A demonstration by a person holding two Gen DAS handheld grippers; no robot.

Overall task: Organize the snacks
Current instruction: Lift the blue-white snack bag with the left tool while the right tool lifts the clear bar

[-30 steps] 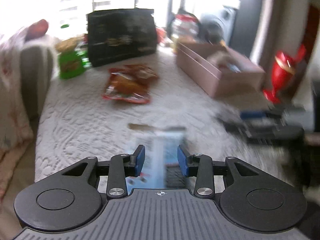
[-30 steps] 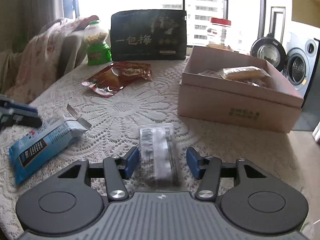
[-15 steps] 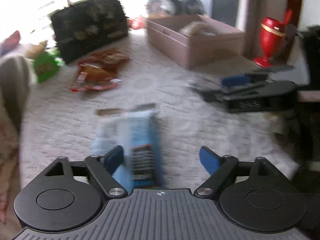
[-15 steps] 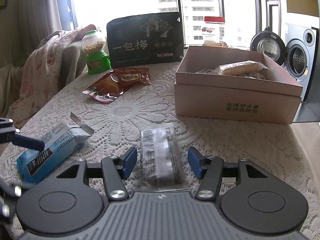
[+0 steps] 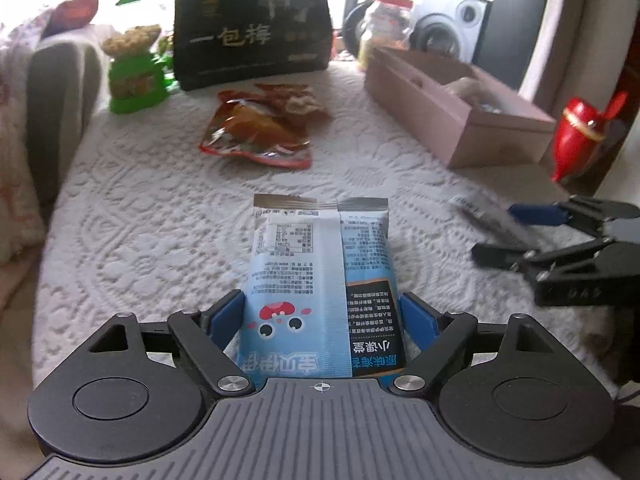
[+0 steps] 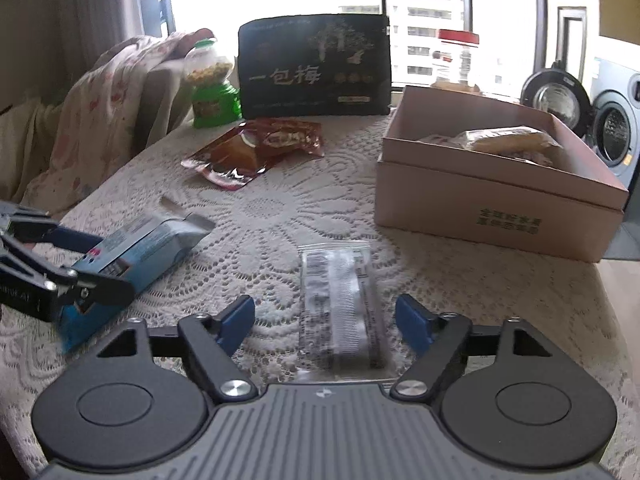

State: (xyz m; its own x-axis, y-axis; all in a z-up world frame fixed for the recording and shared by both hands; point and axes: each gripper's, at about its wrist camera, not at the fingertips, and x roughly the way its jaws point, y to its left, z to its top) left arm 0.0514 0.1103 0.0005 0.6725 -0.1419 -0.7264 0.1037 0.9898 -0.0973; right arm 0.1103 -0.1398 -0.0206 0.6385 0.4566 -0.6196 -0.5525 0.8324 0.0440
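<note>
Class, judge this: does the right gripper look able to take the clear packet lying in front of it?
Probably yes. The right gripper is open with the clear packet lying flat between its fingers on the lace cloth, nothing covering it.

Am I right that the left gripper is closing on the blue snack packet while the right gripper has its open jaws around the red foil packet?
Not quite. The left gripper does bracket the blue snack packet, but the right gripper stands open around the clear plastic packet with black print, as the right wrist view shows. The red foil packet lies untouched farther back on the white lace tablecloth.
</note>
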